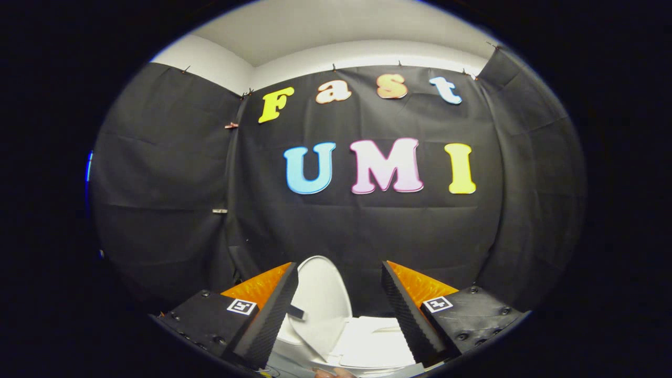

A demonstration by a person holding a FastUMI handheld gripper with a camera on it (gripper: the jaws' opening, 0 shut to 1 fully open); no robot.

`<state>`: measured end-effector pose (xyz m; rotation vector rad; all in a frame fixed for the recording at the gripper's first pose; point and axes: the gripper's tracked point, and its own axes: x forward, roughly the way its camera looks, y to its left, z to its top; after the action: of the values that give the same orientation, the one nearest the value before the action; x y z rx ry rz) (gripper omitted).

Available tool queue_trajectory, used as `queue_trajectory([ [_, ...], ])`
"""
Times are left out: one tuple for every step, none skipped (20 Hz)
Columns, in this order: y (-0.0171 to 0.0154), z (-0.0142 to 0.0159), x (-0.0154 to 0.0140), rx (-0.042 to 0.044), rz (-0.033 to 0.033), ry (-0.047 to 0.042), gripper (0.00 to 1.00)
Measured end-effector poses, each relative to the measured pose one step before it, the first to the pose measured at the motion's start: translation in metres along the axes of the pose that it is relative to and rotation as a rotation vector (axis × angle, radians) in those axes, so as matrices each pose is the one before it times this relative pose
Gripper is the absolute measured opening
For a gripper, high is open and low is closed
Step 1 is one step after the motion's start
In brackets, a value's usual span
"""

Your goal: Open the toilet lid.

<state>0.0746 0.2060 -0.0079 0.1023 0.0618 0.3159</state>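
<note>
The gripper [339, 273] is held with its two fingers spread wide, and nothing is gripped between them. The left finger [270, 317] is seen at about seven o'clock from the gap's middle, the right finger [407, 315] at about five o'clock. Each finger is backed by a dark block on which a small square marker [241, 306] is fixed.

The toilet [362, 344] is seen in the gap between the fingers, low and beyond them. Its lid [320, 299] is raised and stands nearly upright, leaning slightly back. The lid lies at about eleven o'clock from the bowl, close beside the inner face of the left finger; whether it is touched by that finger cannot be told. A small dark tab [295, 312] is seen at the lid's left edge, just by the left finger. The seat and rim are exposed at about five o'clock from the lid, reaching toward the right finger, which appears apart from them.

Behind the toilet, a black cloth wall [157, 173] is hung on three sides of the booth. Above it, at twelve o'clock, a pale wall and ceiling [336, 31] are seen. Small clips [231, 125] are fixed along the cloth's seam at about ten o'clock from the lid.
</note>
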Motion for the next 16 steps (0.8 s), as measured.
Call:
queue_trajectory([
  [-0.01074,0.00670,-0.00893,0.00007,-0.01531,-0.00927,0.99],
  [-0.00963,0.00548,-0.00821,0.00101,-0.01215,-0.00707,0.99],
  [-0.00986,0.00531,-0.00956,0.00262,-0.00730,-0.00884,0.99],
  [-0.00828,0.00731,-0.00881,0.00476,-0.00585,-0.01651,0.99],
  [-0.01009,0.00680,-0.00827,0.00730,-0.01165,-0.01995,0.99],
  [-0.01011,0.00603,-0.00802,0.00914,-0.01299,-0.01559,0.99],
  [-0.01029,0.00373,-0.00682,0.00909,-0.01527,-0.00969,0.99],
  [-0.00832,0.00198,-0.00665,0.00684,-0.01116,-0.00792,0.99],
  [-0.00576,0.00267,-0.00669,0.00447,-0.00277,-0.00680,0.99],
  [-0.00377,0.00408,-0.00577,0.00124,0.00060,-0.01203,0.99],
  [-0.00617,0.00303,-0.00394,-0.00399,-0.00880,-0.01152,0.99],
  [-0.00918,0.00063,-0.00131,-0.00882,-0.01478,-0.00594,0.99],
  [-0.00586,0.00073,-0.00397,-0.00743,-0.00859,-0.00249,0.99],
  [-0.00176,0.00211,-0.00697,-0.00214,-0.00060,-0.00347,0.99],
  [-0.00104,0.00239,-0.00487,0.00213,0.00227,-0.00561,0.99],
  [-0.00005,0.00323,-0.00233,0.00436,-0.00050,-0.00555,0.99],
])
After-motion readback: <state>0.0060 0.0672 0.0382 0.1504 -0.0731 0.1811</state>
